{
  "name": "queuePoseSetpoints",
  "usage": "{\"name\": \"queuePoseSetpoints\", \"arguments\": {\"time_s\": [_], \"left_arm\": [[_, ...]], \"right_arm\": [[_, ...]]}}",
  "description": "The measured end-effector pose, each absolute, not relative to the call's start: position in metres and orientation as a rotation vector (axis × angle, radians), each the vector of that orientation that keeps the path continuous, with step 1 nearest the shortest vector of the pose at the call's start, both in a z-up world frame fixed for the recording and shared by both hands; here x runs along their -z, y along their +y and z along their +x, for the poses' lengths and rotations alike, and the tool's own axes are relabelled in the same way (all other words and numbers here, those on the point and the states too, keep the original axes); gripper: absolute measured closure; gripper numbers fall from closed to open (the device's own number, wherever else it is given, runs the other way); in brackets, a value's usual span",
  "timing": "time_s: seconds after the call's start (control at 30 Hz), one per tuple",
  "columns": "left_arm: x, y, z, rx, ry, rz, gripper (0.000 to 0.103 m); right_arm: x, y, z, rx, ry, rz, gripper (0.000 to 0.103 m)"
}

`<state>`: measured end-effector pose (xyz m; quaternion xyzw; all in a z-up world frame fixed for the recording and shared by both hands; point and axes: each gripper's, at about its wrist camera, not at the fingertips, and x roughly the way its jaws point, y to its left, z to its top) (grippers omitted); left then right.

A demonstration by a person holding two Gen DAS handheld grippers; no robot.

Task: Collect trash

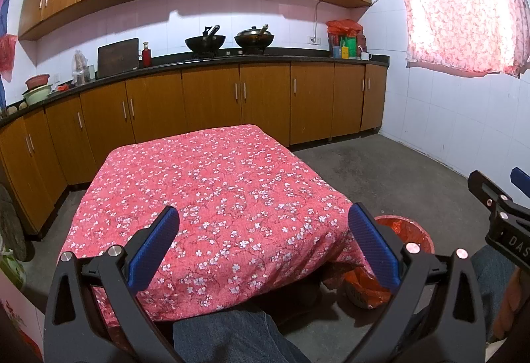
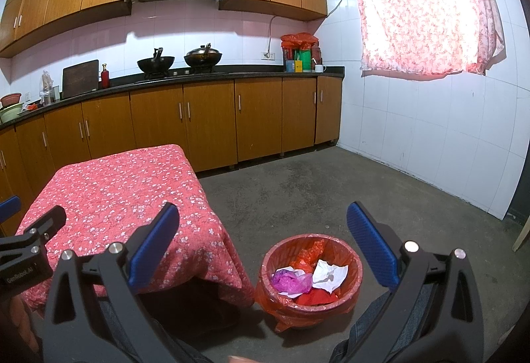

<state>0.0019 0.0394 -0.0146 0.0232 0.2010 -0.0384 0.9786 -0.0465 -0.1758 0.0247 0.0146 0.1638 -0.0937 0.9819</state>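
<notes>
Beside the table's (image 2: 109, 197) right near corner stands the bin (image 2: 356, 267), already holding the trash (image 2: 311, 276), within easy reach. Both the left gripper (image 1: 265, 243) and the right gripper (image 2: 263, 243) are spread and carry nothing; the cloth looks bare, so collecting seems finished.

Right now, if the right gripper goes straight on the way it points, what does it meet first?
Probably the bare floor beyond the bin. The open right gripper aims between bin and table, but depth is unclear.

Left claw (image 1: 263, 243) and right claw (image 2: 263, 242) gape (both empty)
</notes>
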Motion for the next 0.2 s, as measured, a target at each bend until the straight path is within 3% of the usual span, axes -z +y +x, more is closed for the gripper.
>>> {"name": "queuePoseSetpoints", "arguments": {"time_s": [0.2], "left_arm": [[0.0158,0.0389,0.0011,0.080,0.407,0.045,0.002]], "right_arm": [[-0.0250,-0.1755,-0.0463,0.189,0.329,0.030,0.004]]}}
